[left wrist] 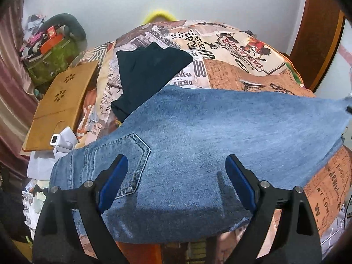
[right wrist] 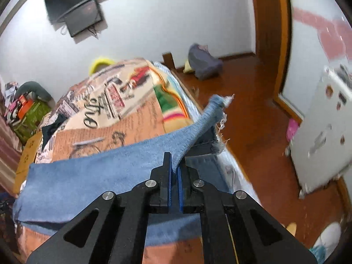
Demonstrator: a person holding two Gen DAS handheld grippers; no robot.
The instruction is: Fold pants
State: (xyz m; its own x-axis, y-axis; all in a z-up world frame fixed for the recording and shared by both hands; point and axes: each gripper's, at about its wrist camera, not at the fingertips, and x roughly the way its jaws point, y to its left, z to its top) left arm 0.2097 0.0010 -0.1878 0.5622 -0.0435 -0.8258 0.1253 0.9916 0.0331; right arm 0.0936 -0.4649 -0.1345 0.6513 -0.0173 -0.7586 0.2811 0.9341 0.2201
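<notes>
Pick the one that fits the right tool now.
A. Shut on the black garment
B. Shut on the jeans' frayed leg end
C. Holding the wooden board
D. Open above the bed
B: the right tool has its pads pinched on the jeans by the frayed hem, while the left tool hangs open over them.

Jeans (left wrist: 220,132) far corner cut off at frame edge, fridge (right wrist: 319,132) motion-blurred, bedspread (left wrist: 231,55) lettering partly covered
</notes>
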